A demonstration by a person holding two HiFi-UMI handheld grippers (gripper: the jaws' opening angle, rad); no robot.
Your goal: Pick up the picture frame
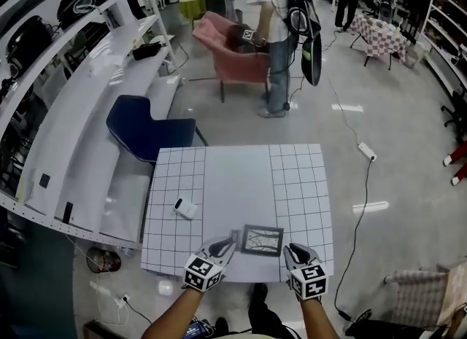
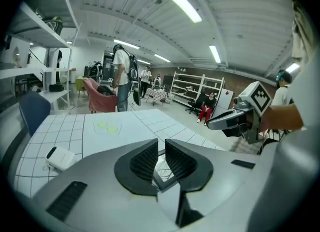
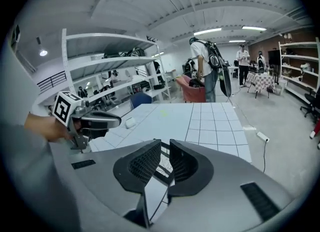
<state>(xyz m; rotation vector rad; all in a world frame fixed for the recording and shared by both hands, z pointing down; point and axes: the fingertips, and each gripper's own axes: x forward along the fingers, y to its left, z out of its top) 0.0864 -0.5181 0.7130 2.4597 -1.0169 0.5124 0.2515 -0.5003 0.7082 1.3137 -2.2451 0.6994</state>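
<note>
The picture frame (image 1: 261, 240), dark-edged with a pale sketch-like picture, lies flat near the front edge of the white gridded table (image 1: 233, 177). My left gripper (image 1: 228, 243) sits just at the frame's left side, jaws shut with only a thin slit between them. Just off the frame's right side is my right gripper (image 1: 291, 249), also shut. In the left gripper view a strip of the frame (image 2: 161, 170) shows through the slit beyond the left gripper (image 2: 161, 157). The right gripper view shows the frame (image 3: 161, 166) the same way past the right gripper (image 3: 164, 160). Neither holds anything.
A small white device (image 1: 185, 207) lies on the table left of the frame. A blue chair (image 1: 146, 130) stands at the table's far left corner beside long white shelving (image 1: 73, 133). Beyond are a pink armchair (image 1: 233, 53), a standing person (image 1: 273, 31) and a power strip (image 1: 366, 151) on the floor.
</note>
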